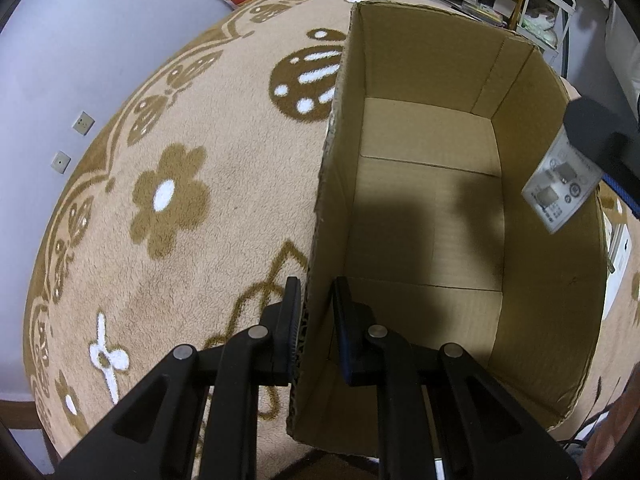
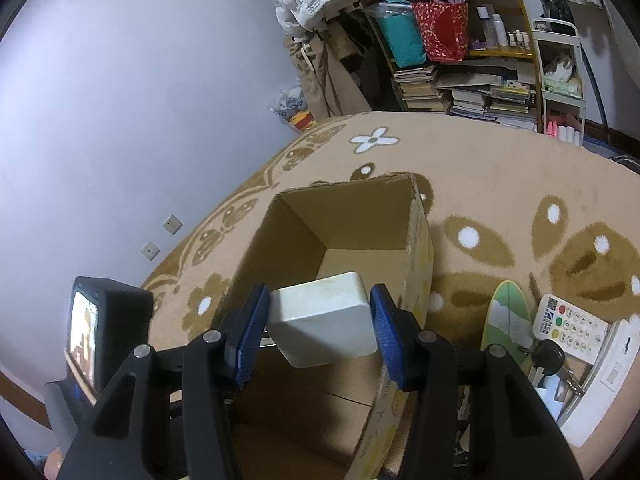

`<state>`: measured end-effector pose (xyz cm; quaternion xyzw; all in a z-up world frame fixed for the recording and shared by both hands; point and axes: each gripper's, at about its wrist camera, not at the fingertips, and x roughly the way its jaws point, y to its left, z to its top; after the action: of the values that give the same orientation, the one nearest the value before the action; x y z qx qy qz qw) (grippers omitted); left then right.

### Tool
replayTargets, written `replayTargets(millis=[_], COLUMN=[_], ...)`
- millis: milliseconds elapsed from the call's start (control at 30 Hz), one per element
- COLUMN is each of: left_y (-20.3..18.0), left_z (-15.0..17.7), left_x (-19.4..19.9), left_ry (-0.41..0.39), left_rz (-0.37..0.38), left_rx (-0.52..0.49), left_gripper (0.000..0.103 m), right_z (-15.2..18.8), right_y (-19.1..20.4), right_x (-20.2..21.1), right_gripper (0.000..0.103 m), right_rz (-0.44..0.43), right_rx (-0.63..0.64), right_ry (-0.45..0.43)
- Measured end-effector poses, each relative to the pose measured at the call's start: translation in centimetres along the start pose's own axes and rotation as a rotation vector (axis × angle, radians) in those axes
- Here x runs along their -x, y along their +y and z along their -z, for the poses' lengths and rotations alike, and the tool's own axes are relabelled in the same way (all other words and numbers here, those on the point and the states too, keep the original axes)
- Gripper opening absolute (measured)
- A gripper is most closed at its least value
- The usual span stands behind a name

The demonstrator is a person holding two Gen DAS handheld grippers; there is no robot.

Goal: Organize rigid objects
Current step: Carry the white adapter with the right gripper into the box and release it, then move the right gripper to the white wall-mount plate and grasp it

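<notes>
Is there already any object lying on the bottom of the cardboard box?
No, in the left wrist view the floor of the cardboard box is bare, showing only its flaps and a shadow.

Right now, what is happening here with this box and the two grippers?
A person is packing things into an open cardboard box on a patterned rug. The left gripper is clamped on the box's side wall, steadying it. The right gripper holds a white rectangular block above the opening. The box looks empty so far.
</notes>
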<state>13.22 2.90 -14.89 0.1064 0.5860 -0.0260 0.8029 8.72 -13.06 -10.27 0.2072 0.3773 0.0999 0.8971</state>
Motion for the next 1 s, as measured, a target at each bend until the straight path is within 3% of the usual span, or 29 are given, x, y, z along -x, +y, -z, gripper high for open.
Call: replayTargets(millis=[467,533,733,1000], left_y=[0.4,0.5,0.4,0.6], left_z=[0.0,0.0,-0.1,-0.1], left_x=[-0.4,-0.5,-0.3,-0.4], left_ry=[0.021,0.023,0.024,0.027], left_rz=[0.029,0.024,0.021,0.02], left_rx=[0.02,0.024,0.02,0.025], left_gripper=[0.016,0.016,0.016,0.016], right_z=[-0.4,-0.8,-1.6,-1.9], right_y=[0.2,0.3,-0.6,-4.3], right_x=[0.7,1.3,2.6,3.6], right_gripper=[0.058,0.077,0.101,0.103], right_rz=[0.026,0.07,0.144,0.257], right_rx=[0.02,0.035,0.038,-0.011], right_ry=[-0.004,-0.014,-0.042,-0.043])
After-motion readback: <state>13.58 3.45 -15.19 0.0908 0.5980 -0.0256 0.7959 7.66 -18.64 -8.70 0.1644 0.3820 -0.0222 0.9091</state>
